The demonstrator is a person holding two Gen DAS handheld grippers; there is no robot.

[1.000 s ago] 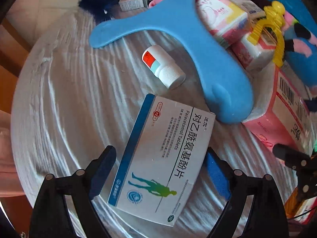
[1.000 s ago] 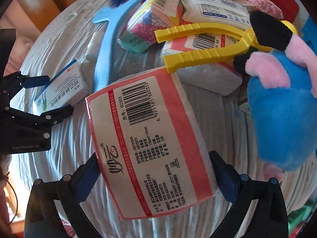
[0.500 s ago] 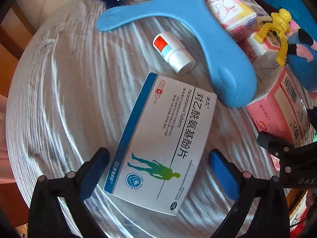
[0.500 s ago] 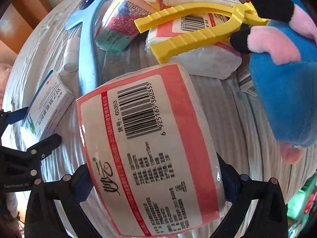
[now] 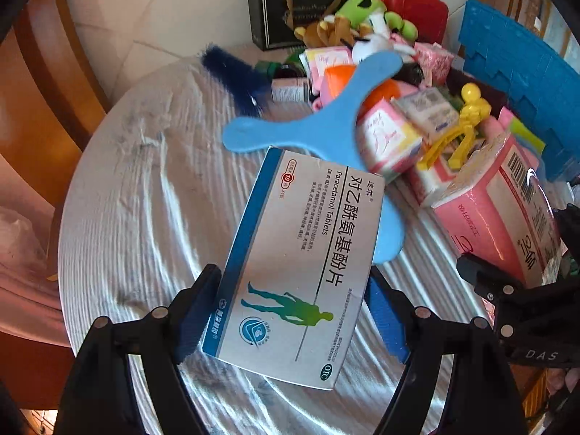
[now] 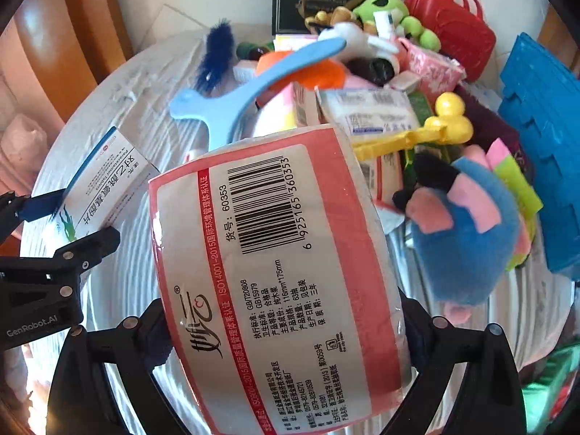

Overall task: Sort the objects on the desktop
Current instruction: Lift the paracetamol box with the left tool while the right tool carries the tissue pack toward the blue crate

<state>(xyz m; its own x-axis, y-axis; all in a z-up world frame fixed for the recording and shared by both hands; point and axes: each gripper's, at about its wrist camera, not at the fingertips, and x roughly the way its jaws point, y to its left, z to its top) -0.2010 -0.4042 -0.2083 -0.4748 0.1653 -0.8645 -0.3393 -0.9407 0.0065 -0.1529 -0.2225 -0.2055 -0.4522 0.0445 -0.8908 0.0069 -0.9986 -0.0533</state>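
A white and blue paracetamol box [image 5: 304, 253] hangs tilted above the cloth-covered round table [image 5: 145, 199]. My left gripper [image 5: 290, 311] is closing on the box, its blue pads pressing on the two long sides. In the right wrist view the same box [image 6: 108, 177] shows in the left gripper [image 6: 69, 221] at the left edge. A pink and white tissue pack [image 6: 268, 253], barcode up, fills the right gripper [image 6: 282, 322], whose jaws are closing on its sides; it is off the table. The left wrist view shows this pack [image 5: 507, 210] at the right.
A pile covers the table's far right: a blue boomerang-shaped piece [image 5: 326, 119], yellow tongs [image 5: 460, 127], a blue plush toy [image 6: 467, 239], small packs, a red toy bag [image 5: 409, 3], a blue foam board [image 5: 514, 83]. A dark blue feather [image 5: 232, 72] lies behind. Wooden furniture [image 5: 43, 108] stands left.
Both grippers have closed on their items and risen: the box and the tissue pack have left the table. The small pill bottle is now hidden behind the box.
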